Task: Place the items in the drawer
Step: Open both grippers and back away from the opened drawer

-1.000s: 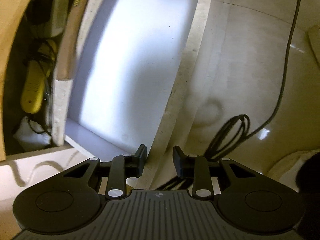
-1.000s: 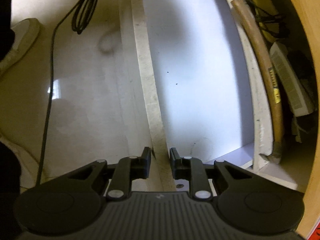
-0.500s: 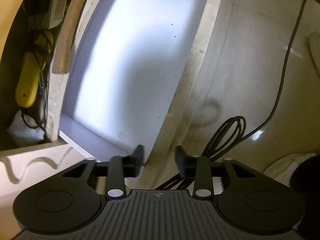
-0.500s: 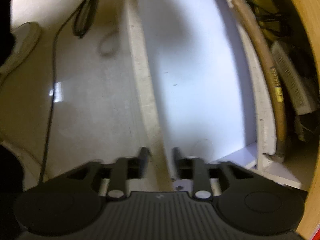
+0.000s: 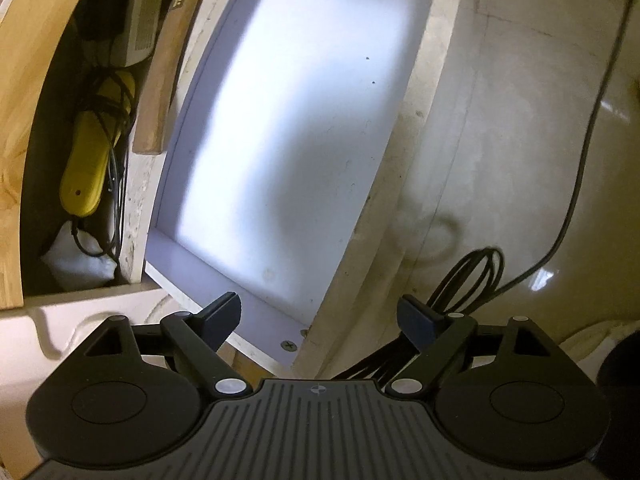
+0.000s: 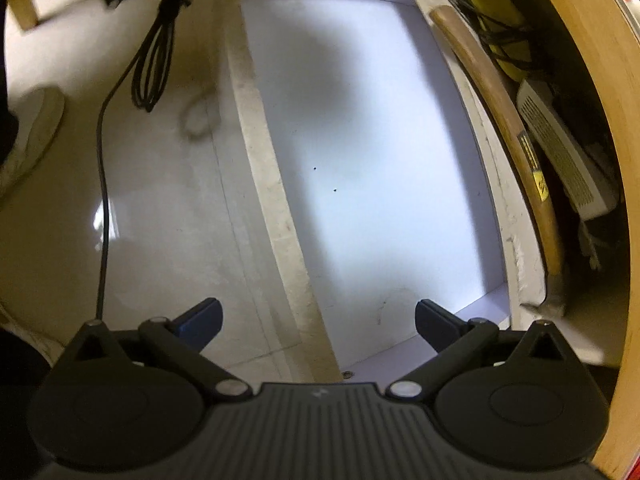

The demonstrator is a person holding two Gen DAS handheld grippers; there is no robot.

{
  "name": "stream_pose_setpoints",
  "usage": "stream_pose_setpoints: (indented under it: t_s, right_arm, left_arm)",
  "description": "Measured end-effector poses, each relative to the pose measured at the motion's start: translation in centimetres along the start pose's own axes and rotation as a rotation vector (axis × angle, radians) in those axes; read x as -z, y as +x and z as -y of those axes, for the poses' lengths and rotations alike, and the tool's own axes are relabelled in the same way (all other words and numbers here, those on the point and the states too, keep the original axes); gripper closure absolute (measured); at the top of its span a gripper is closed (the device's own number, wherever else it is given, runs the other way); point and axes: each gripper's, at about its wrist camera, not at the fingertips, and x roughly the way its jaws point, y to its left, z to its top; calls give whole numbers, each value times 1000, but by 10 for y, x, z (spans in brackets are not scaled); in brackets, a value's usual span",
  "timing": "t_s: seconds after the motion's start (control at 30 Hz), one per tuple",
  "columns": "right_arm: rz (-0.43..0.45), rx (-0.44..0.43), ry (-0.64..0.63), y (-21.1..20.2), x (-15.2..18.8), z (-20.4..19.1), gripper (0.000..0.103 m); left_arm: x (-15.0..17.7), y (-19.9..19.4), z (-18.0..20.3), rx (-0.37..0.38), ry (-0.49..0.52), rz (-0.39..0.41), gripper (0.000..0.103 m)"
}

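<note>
A drawer (image 5: 420,120) stands pulled out over the tiled floor, and its white bottom shows only a few dark specks. My left gripper (image 5: 320,312) hangs above the drawer's near corner. Its jaws are opening, with nothing pressed between them. From the opposite end, my right gripper (image 6: 318,314) looks down on the same drawer (image 6: 272,184). Its jaws are also opening, wide apart on either side of the front wall without touching it.
Behind the drawer, inside the wooden cabinet, lie a wooden handle (image 5: 160,92), a yellow object (image 5: 92,168) wrapped in black cord, and a white slatted device (image 6: 560,152). A coiled black cable (image 6: 156,52) lies on the floor beside the drawer front. A light shoe (image 6: 36,120) is at the left.
Both grippers' jaws stood close on either side of the drawer's front wall; they have spread wide and left it free. The right gripper has lifted and rolled a little.
</note>
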Motion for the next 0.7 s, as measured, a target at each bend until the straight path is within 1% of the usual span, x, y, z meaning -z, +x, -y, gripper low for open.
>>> stream_pose_setpoints:
  t_s: [0.07, 0.23, 0.37, 0.53, 0.7]
  right_arm:
    - [6, -17, 67, -5, -2, 4, 0]
    - [23, -25, 262, -19, -9, 10, 0]
    - [42, -60, 444, -32, -12, 10, 0]
    - [48, -100, 668, -50, 2, 18, 0]
    - [38, -114, 854, -53, 10, 27, 0]
  left_arm:
    - [0, -3, -1, 9, -41, -3, 17]
    - [-1, -11, -8, 26, -168, -15, 17]
    - [-3, -17, -16, 46, -311, -24, 17]
    - [-4, -25, -27, 81, -514, -31, 17]
    - [6, -25, -42, 149, -784, -63, 17]
